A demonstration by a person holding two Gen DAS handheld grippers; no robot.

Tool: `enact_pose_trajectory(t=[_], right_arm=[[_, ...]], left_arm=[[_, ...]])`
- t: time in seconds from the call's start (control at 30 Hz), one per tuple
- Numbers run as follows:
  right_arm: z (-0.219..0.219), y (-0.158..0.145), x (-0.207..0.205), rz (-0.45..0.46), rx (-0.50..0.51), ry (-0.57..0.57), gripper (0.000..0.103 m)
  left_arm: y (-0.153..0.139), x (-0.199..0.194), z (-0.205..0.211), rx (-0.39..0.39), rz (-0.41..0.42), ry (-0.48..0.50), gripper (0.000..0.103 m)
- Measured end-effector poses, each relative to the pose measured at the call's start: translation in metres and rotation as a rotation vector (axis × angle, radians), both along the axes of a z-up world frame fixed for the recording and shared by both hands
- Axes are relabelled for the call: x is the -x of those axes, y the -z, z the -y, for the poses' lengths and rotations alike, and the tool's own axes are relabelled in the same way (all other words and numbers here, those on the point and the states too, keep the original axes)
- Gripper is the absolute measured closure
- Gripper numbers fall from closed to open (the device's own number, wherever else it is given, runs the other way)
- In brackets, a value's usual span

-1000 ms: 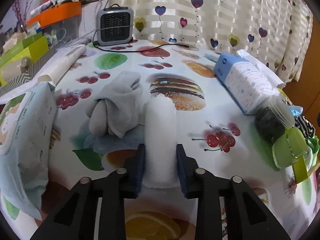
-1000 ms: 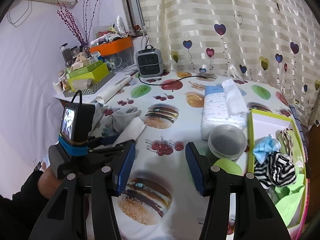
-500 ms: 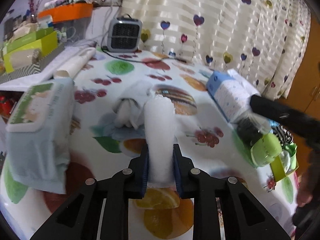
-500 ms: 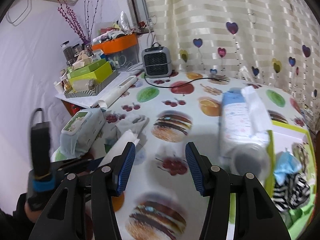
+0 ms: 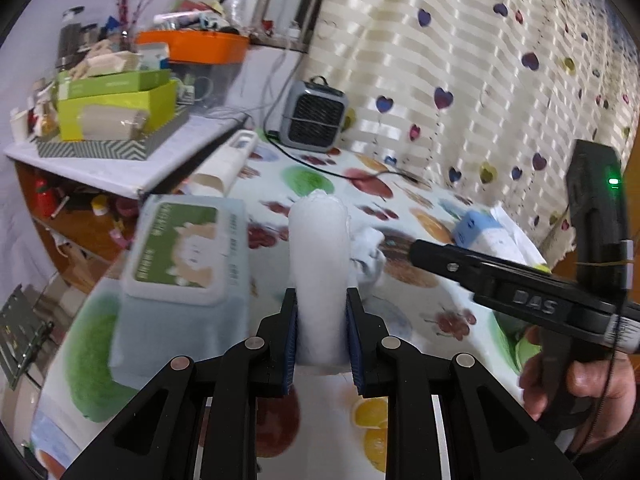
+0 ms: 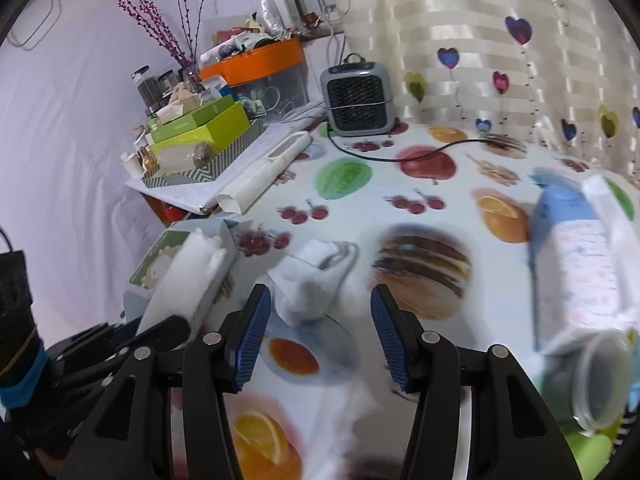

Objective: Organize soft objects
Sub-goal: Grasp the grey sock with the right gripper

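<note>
The left gripper (image 5: 321, 334) is clamped on a white rolled cloth (image 5: 319, 264) — both blue pads press into its lower end, and the roll stands out forward between the fingers, clear of the tablecloth (image 5: 420, 200) beneath it. In the right wrist view the same roll (image 6: 188, 276) slants up from the left gripper (image 6: 160, 330) at the table's left edge, in front of a wet-wipes pack (image 6: 160, 260) that lies along that edge.

The right gripper (image 6: 316, 334) holds nothing; its jaws stand about half open with a clear gap between the blue pads. A crumpled grey-white sock bundle (image 6: 314, 280) lies on the tablecloth just ahead of that gap, nearer the left pad, and I cannot tell whether the pad touches it, as the picture is blurred there. From the left wrist view the bundle (image 5: 366, 252) shows only partly, behind the roll, with the right gripper's finger (image 5: 480, 268) reaching in beside it and a hand (image 5: 576, 384) on the handle.

Toward the table's right edge lies a blue-ended tissue pack (image 6: 576, 256) — beside it a clear round container (image 6: 600, 380). A small grey heater (image 6: 358, 98) stands at the far edge by the curtain (image 6: 480, 40).
</note>
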State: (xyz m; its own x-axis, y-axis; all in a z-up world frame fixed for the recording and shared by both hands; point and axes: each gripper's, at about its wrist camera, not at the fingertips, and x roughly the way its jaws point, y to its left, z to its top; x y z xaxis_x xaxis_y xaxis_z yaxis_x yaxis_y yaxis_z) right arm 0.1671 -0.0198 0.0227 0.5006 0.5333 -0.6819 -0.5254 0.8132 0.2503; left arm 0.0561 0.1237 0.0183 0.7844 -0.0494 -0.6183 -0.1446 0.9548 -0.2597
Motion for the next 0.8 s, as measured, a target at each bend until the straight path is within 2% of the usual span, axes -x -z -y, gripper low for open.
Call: enact_pose_trajectory(t=[0.33,0.63,0.67,0.7,0.8], right_arm=[[-0.04,0.017,-0.031,-0.048,-0.016,0.064,0.05],[-0.063,0.044,-0.04,-0.082,0.106,0.066,0.05],[-0.06,0.045,-0.04,-0.088,0.111,0.077,0.055],[-0.058,0.046,-0.041,-0.089,0.115,0.081,0.064],[-0.052,0.046,-0.04,-0.086,0.116,0.08,0.07]], left_arm=[[-0.005,0.006,-0.022,-0.001,0.013,-0.064,0.082],[-0.005,0.005,-0.023,0.002,0.014,-0.061,0.082],[-0.005,0.005,-0.023,0.003,0.013,-0.059,0.082],[-0.005,0.005,-0.022,0.004,0.012,-0.058,0.082],[-0.006,0.006,-0.02,0.008,0.012,-0.055,0.082]])
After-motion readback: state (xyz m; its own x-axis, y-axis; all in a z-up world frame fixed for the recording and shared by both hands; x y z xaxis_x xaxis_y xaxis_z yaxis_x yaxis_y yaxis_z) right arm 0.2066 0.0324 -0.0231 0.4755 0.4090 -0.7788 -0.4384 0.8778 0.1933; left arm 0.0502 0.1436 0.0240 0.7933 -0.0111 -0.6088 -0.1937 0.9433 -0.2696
